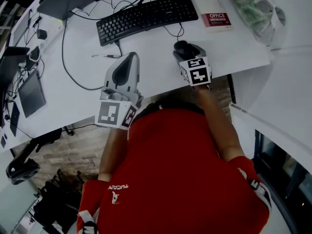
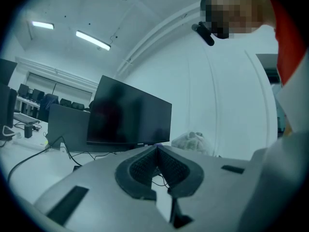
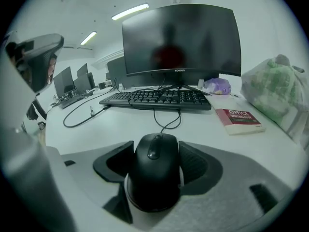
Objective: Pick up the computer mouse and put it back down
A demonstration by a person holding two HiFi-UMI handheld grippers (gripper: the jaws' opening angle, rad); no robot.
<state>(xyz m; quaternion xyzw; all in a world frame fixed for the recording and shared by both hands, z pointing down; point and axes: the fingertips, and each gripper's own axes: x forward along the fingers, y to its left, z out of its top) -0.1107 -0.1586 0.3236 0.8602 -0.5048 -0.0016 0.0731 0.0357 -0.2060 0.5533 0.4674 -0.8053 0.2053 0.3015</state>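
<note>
The black wired computer mouse (image 3: 154, 173) (image 1: 180, 46) sits between the jaws of my right gripper (image 3: 155, 151) (image 1: 189, 52), near the front edge of the white desk (image 1: 146, 57). Both dark pads lie against the mouse's sides, so the gripper is shut on it. Its cord runs back toward the keyboard. I cannot tell whether the mouse rests on the desk or hangs just above it. My left gripper (image 1: 129, 57) (image 2: 156, 149) hovers to the left over bare desk, pointing level. Its pads meet at the tips with nothing between them.
A black keyboard (image 1: 146, 16) (image 3: 157, 98) lies behind the mouse, under a dark monitor (image 3: 181, 42). A red-and-white book (image 1: 215, 19) and a plastic bag (image 1: 256, 11) are at the right. Cables and a tablet (image 1: 30, 92) occupy the left.
</note>
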